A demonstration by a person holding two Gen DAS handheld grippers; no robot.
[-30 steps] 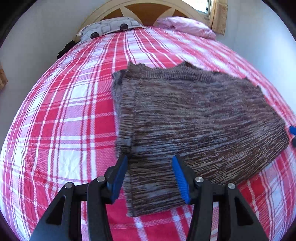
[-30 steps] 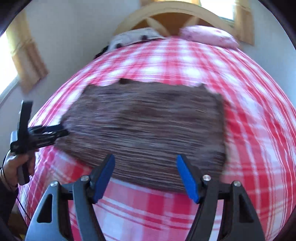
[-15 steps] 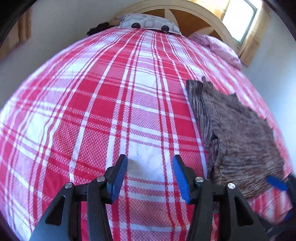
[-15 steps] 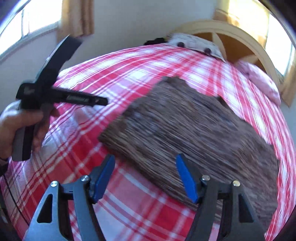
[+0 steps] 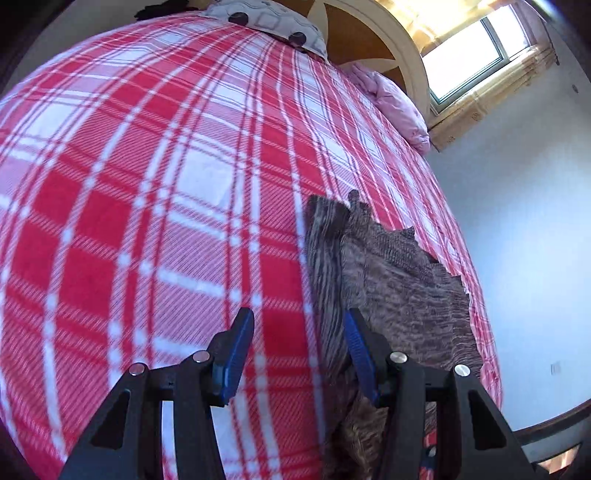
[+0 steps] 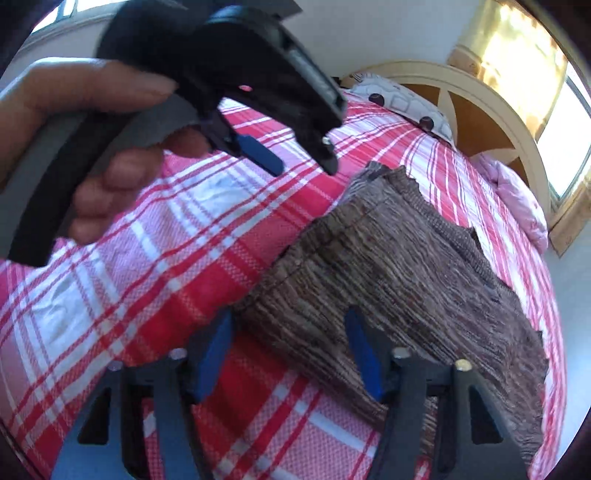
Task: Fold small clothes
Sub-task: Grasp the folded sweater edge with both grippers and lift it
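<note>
A brown marled knit garment [image 5: 399, 295] lies folded flat on the red plaid bed; it also shows in the right wrist view [image 6: 406, 280]. My left gripper [image 5: 297, 358] is open and empty, above the garment's left edge and bare bedspread. My right gripper [image 6: 288, 354] is open and empty, above the garment's near corner. The left gripper, held in a hand, also appears large at the upper left of the right wrist view [image 6: 280, 155], its blue pads apart.
The red-and-white plaid bedspread [image 5: 129, 184] covers the bed. A patterned grey pillow [image 5: 266, 26] and a pink pillow [image 5: 391, 99] lie at the headboard. A wall is on the right, with a window [image 5: 469, 51] above it.
Both grippers swung left and drew toward the garment's left end. The left gripper now fills the upper left of the right wrist view. The garment has not moved.
</note>
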